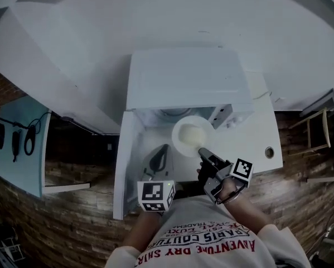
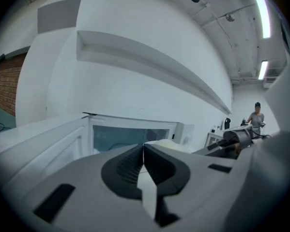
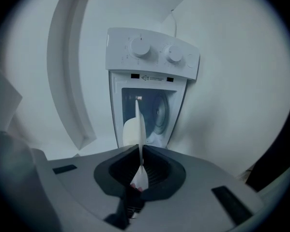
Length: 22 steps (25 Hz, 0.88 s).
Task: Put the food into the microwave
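The white microwave [image 1: 183, 80] stands on a white table with its door [image 1: 122, 172] swung open to the left. A white plate [image 1: 193, 135] with pale food on it hangs in front of the open cavity. My right gripper [image 1: 202, 151] is shut on the plate's near rim. In the right gripper view the plate [image 3: 137, 124] shows edge-on between the jaws of my right gripper [image 3: 141, 151], before the microwave's two knobs [image 3: 140, 46]. My left gripper [image 1: 164, 148] is shut on nothing, to the left of the plate. In the left gripper view my left gripper [image 2: 144, 146] faces the cavity [image 2: 120, 137].
The white table [image 1: 256, 138] has a round cable hole [image 1: 269, 151] to the right of the microwave. A wooden chair [image 1: 317, 127] stands at the far right on the wood floor. A person [image 2: 256, 115] stands far off in the left gripper view.
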Each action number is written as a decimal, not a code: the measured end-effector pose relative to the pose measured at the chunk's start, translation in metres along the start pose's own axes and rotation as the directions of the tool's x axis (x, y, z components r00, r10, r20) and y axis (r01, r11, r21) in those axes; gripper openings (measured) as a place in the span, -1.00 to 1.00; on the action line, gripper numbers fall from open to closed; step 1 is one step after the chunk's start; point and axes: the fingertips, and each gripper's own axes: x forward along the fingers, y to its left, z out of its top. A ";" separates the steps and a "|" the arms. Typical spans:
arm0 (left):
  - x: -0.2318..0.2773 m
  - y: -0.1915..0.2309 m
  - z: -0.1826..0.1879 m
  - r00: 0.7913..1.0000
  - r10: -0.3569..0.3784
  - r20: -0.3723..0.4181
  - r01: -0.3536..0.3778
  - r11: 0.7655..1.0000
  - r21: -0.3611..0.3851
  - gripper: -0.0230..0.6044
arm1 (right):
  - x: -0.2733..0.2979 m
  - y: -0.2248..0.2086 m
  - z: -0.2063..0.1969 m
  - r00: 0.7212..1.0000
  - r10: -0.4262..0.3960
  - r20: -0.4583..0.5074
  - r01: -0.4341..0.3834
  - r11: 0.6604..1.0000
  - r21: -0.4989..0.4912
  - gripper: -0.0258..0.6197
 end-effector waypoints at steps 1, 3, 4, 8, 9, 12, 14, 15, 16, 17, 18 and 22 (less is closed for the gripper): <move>0.003 0.000 -0.002 1.000 -0.011 -0.006 0.011 1.000 -0.004 -0.90 | 0.002 -0.001 0.001 1.000 -0.003 0.010 0.003 1.000 0.001 -0.85; 0.011 0.001 -0.008 0.999 -0.030 -0.023 0.030 0.999 -0.013 -0.90 | 0.007 -0.004 0.006 1.000 -0.006 0.029 0.006 1.000 0.000 -0.84; 0.015 0.001 -0.011 0.999 -0.037 -0.032 0.036 0.999 -0.018 -0.91 | 0.011 -0.005 0.010 0.999 -0.006 0.037 0.006 1.000 -0.003 -0.85; 0.030 0.006 -0.021 0.997 -0.039 -0.063 0.037 0.998 -0.043 -0.90 | 0.026 -0.014 0.024 0.998 -0.006 0.070 0.008 1.000 -0.024 -0.84; 0.033 0.007 -0.023 0.997 -0.037 -0.069 0.034 0.998 -0.051 -0.90 | 0.030 -0.017 0.027 0.997 -0.010 0.081 0.012 1.000 -0.026 -0.85; 0.044 0.012 -0.027 0.996 -0.031 -0.079 0.026 0.998 -0.061 -0.90 | 0.044 -0.027 0.038 0.995 -0.023 0.100 0.026 0.999 -0.025 -0.85; 0.052 0.017 -0.030 0.996 -0.024 -0.085 0.019 0.998 -0.062 -0.90 | 0.055 -0.033 0.044 0.994 -0.030 0.101 0.033 0.999 -0.026 -0.84; 0.056 0.019 -0.031 0.996 -0.021 -0.088 0.015 0.998 -0.066 -0.90 | 0.061 -0.036 0.046 0.995 -0.030 0.099 0.033 0.999 -0.024 -0.84; 0.059 0.022 -0.033 0.996 -0.017 -0.091 0.011 0.997 -0.072 -0.91 | 0.066 -0.038 0.048 0.995 -0.029 0.096 0.032 0.999 -0.022 -0.84; 0.063 0.025 -0.034 0.996 -0.014 -0.093 0.007 0.997 -0.077 -0.90 | 0.072 -0.041 0.050 0.995 -0.029 0.092 0.031 0.999 -0.021 -0.85; 0.066 0.027 -0.035 0.996 -0.012 -0.093 0.004 0.997 -0.080 -0.91 | 0.079 -0.044 0.053 0.996 -0.032 0.089 0.034 0.999 -0.025 -0.85; 0.081 0.036 -0.042 0.995 -0.011 -0.101 0.002 0.996 -0.086 -0.91 | 0.106 -0.053 0.061 0.996 -0.038 0.084 0.042 0.998 -0.037 -0.84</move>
